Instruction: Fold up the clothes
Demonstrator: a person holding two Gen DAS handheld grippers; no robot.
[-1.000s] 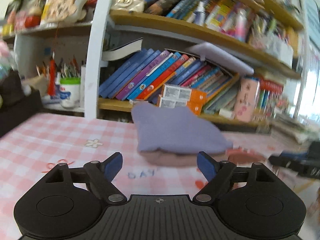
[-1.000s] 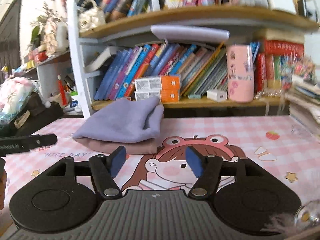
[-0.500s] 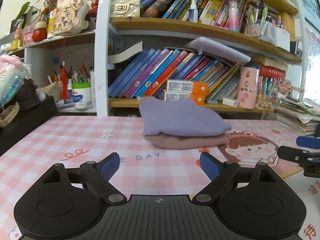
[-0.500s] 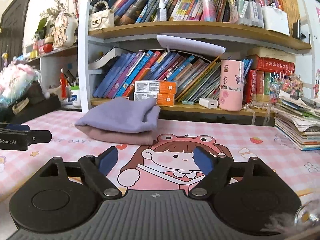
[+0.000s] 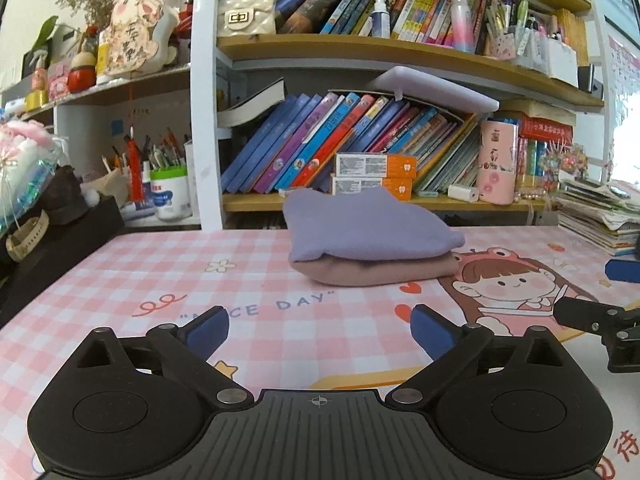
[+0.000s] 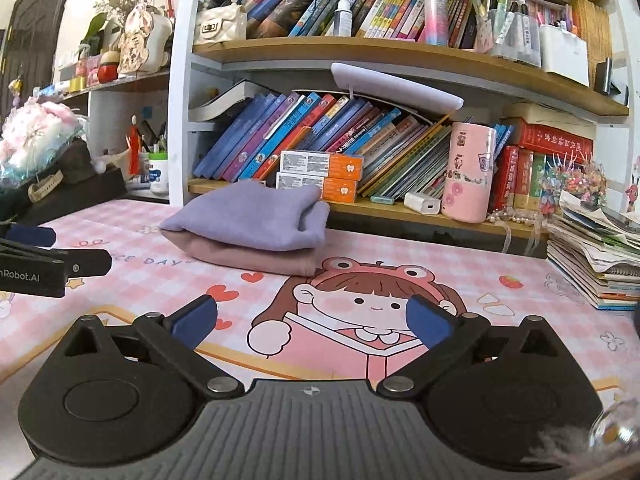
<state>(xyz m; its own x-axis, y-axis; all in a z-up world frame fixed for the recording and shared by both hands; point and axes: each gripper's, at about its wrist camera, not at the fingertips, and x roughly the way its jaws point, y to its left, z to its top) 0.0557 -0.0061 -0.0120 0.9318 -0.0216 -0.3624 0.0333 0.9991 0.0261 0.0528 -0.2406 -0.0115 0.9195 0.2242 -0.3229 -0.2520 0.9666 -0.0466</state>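
Two folded clothes sit in a small pile on the counter [image 5: 120, 280], which wears a pink checked mat. The purple cloth [image 5: 368, 224] lies on top. The pink cloth [image 5: 376, 272] lies under it and peeks out along the front edge. The pile rests near the back of the counter, just in front of the bookshelf [image 5: 360, 52]. It is close to the cartoon girl [image 5: 504, 284] printed on the mat, and the pink cloth touches the top edge of her green frog hat.

The left claw [image 5: 320, 330] hangs low over the mat, well apart from the pile. Its blue pads [image 5: 208, 330] stand far from each other and are opening wider. Nothing is between them but the mat.

The right claw [image 6: 312, 326] hangs over the cartoon girl's picture. Its blue pads [image 6: 426, 326] are also far apart and opening wider. It holds nothing too. In the right wrist view the pile sits up and to the left of this claw, away from it.

Each claw can see a bit of the other one at the side of its view.

Behind the pile, the lower shelf holds leaning books [image 5: 320, 140], two orange boxes [image 5: 374, 176] and a tall pink cup [image 5: 498, 162]. A stack of papers [image 6: 596, 256] sits at the right edge of the counter.
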